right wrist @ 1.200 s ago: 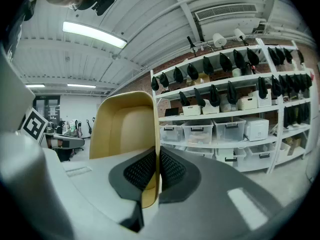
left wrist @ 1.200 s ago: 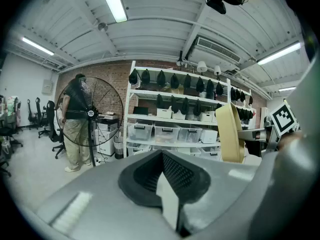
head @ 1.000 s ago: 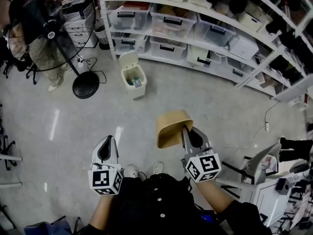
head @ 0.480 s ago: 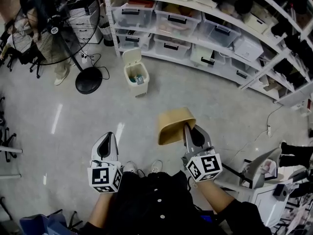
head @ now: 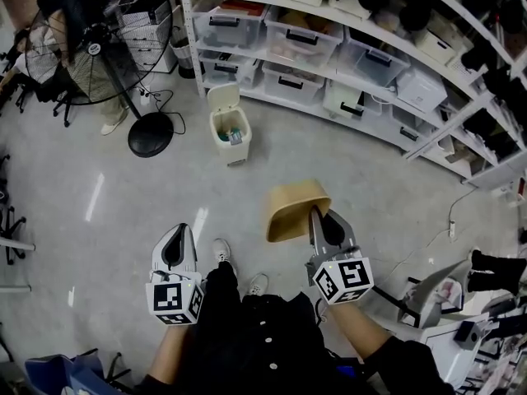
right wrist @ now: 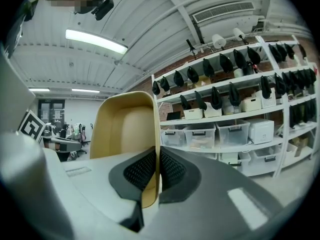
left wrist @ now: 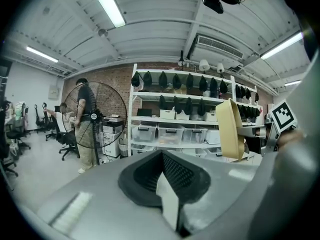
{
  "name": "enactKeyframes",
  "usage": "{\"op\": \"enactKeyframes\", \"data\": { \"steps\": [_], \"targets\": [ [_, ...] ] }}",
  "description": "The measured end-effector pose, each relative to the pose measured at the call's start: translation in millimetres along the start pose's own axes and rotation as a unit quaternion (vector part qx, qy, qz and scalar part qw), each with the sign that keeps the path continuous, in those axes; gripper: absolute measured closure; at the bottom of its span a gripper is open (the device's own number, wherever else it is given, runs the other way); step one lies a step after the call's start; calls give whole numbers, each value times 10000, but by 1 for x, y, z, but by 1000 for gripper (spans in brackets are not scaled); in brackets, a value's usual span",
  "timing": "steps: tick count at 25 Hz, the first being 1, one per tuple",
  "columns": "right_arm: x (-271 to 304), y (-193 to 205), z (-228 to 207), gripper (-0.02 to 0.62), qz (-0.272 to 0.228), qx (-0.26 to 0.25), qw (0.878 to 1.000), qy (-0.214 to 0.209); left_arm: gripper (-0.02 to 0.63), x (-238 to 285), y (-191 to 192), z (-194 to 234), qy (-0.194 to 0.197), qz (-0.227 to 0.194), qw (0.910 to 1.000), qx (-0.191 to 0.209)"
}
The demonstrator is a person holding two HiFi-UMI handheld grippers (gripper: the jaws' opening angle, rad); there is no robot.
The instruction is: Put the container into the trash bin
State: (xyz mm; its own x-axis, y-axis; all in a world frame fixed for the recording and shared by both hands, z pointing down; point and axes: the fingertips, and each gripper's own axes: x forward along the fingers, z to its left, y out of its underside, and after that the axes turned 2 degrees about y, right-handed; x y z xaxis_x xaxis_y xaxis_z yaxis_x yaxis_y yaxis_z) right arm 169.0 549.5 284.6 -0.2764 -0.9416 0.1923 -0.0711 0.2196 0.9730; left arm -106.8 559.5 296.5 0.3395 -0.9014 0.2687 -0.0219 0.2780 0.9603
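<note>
My right gripper (head: 319, 219) is shut on the rim of a tan container (head: 294, 210), held in the air above the floor with its hollow facing left. In the right gripper view the container (right wrist: 126, 134) stands upright with its wall pinched between the jaws of the right gripper (right wrist: 150, 184). The left gripper (head: 174, 249) hangs to the left, shut with nothing in it; its own view shows the jaws of the left gripper (left wrist: 167, 184) closed together and the container (left wrist: 232, 129) off to the right. A small white trash bin (head: 228, 127), lid up, stands on the floor ahead near the shelves.
Long white shelving (head: 354, 52) with clear storage boxes runs along the back. A large black standing fan (head: 123, 64) stands at the left, with a person (head: 62, 48) behind it. Its cable trails toward the bin. A desk with equipment (head: 449, 311) is at the lower right.
The view has shifted slightly; the bin and shelves sit a little nearer. My foot has stepped forward on the floor. Both grippers keep their pose, the container still held.
</note>
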Motion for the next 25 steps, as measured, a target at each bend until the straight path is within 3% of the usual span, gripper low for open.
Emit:
{"op": "enactKeyframes", "data": {
  "steps": [9, 15, 25],
  "targets": [
    [43, -9, -10, 568, -29, -128, 9998, 142, 606, 51, -15, 13, 121, -38, 9998, 177],
    [84, -19, -14, 568, 0, -129, 9997, 197, 606, 90, -35, 28, 411, -156, 9990, 18],
    [150, -22, -15, 568, 139, -111, 9996, 223, 606, 151, -46, 59, 540, -89, 9985, -86]
  ]
}}
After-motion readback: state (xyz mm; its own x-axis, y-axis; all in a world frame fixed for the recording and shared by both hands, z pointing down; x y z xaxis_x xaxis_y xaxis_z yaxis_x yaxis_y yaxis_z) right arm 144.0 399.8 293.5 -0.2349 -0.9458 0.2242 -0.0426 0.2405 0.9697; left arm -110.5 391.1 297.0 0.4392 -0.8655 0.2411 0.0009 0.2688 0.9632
